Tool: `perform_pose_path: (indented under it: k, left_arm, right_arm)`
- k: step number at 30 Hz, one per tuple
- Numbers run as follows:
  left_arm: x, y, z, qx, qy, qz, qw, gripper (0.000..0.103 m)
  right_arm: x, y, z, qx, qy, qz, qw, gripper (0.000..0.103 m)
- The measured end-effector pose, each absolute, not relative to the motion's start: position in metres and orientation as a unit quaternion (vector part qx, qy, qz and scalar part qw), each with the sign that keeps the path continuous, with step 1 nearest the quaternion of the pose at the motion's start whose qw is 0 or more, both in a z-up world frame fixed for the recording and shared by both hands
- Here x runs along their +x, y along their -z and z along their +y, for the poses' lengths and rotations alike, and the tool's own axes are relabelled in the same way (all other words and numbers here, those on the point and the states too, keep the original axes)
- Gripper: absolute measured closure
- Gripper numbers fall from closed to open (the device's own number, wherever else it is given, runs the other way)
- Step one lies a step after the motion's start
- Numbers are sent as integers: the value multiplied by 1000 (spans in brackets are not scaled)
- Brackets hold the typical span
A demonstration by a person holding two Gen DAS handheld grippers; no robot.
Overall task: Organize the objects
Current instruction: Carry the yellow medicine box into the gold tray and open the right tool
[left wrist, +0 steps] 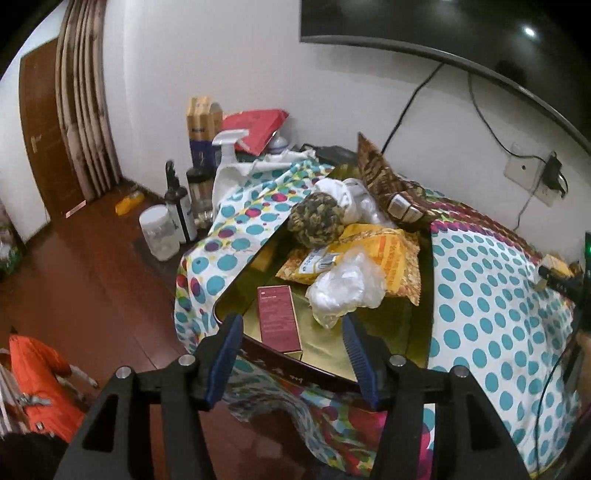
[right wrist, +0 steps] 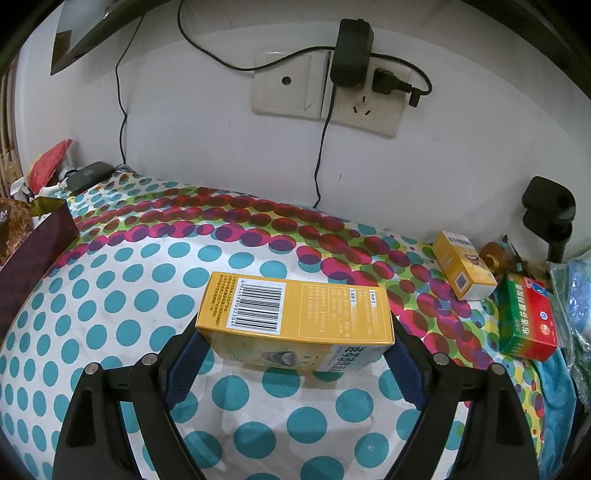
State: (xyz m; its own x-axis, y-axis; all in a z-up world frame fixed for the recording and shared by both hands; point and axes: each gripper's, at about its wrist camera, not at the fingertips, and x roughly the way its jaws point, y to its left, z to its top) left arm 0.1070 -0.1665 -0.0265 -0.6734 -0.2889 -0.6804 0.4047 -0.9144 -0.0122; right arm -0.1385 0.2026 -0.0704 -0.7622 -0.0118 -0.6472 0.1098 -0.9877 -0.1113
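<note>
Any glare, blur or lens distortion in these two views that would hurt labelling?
Left wrist view: strong fisheye bending, black corners, a bright lamp reflection on the dark TV screen, sheen on the gold tray. Right wrist view: sharp, the yellow box barcode readable, soft shadow beneath it, the wall socket bowed.

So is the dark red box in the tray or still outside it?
In. The dark red box lies flat on the gold tray floor, inside the near rim, beside the clear plastic bag.
</note>
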Motion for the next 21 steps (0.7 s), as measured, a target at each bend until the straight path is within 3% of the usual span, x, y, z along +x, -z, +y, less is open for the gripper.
perform_pose_path:
  k: [10, 21]
  left_arm:
    - [136, 12, -144, 317, 931, -13, 182, 43]
    - [163, 16, -181, 318, 925, 29, 207, 43]
  right_arm:
    - [-129, 60, 175, 331, 936, 109, 48, 17]
    - [-48, -17, 36, 320, 911, 99, 242, 17]
